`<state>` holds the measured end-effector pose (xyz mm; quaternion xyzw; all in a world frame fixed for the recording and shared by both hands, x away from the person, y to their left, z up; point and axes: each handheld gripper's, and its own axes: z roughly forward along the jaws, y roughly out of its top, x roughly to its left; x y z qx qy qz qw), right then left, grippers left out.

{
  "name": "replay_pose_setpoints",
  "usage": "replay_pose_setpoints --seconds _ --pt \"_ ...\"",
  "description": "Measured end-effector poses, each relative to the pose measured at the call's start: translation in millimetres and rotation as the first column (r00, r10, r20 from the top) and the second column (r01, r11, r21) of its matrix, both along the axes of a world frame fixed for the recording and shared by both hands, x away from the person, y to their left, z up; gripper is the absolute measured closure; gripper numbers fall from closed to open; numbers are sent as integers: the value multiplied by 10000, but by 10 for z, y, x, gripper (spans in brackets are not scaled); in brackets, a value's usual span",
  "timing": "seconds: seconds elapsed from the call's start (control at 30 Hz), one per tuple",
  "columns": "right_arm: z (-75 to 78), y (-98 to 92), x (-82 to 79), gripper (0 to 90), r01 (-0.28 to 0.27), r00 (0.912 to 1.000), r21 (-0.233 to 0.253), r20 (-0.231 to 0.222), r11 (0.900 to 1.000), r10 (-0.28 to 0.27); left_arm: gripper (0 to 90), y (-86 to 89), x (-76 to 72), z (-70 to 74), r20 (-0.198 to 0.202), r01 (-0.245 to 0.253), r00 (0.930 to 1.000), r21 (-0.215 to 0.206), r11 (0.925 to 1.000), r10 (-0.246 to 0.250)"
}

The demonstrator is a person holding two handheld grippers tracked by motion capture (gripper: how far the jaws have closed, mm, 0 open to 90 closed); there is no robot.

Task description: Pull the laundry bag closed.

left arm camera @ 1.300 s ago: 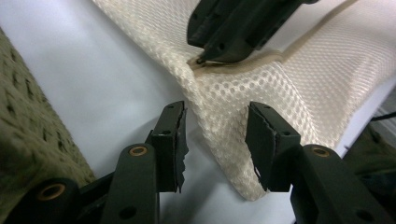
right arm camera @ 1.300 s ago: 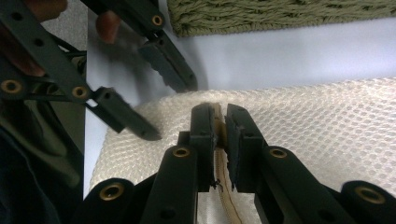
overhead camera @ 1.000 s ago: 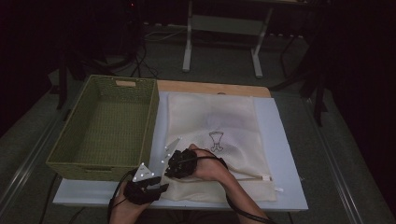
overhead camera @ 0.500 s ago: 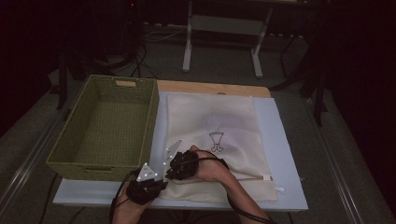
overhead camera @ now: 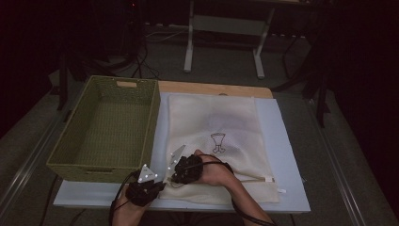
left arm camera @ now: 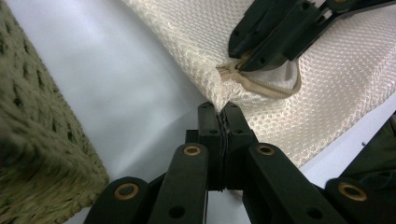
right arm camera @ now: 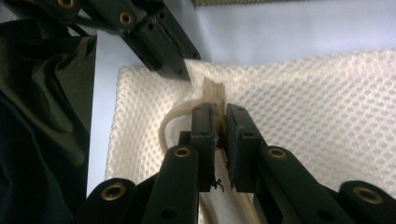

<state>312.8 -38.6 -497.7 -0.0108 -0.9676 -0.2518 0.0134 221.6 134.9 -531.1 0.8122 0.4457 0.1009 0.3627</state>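
Since a second ago the left tool (overhead camera: 157,181) has crept slightly up toward the mesh laundry bag (overhead camera: 221,127), and the right tool (overhead camera: 176,165) has barely shifted. The bag lies flat on the white tabletop (overhead camera: 287,141), just beside the green woven basket (overhead camera: 70,160). The left tool's jaws are pressed together on the bag's near corner (left arm camera: 219,100). The right tool pinches the bag's beige edge band (right arm camera: 215,100) close by.
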Motion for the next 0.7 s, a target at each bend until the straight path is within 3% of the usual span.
replay_pose_setpoints --seconds 0.13,0.23,0.5,0.6,0.7 --pt "7 -29 -5 826 10 10000 65 -8 10000 -10 893 -7 2 -1 -16 -17 10000 -33 10000 17" --pt "24 -26 -10 826 -24 10000 58 21 10000 24 874 -19 -9 -3 187 145 9997 80 9999 -146" --pt "92 -32 -22 825 -254 9997 217 73 9994 253 663 -10 -16 44 580 346 9977 -59 9994 -342" --pt "89 -25 -28 825 -356 9994 271 24 9990 355 651 -34 1 44 537 449 9976 -147 9989 -440" --pt "95 -14 -35 825 -443 9990 280 20 9986 443 675 -86 17 41 565 485 9972 124 9987 -491"
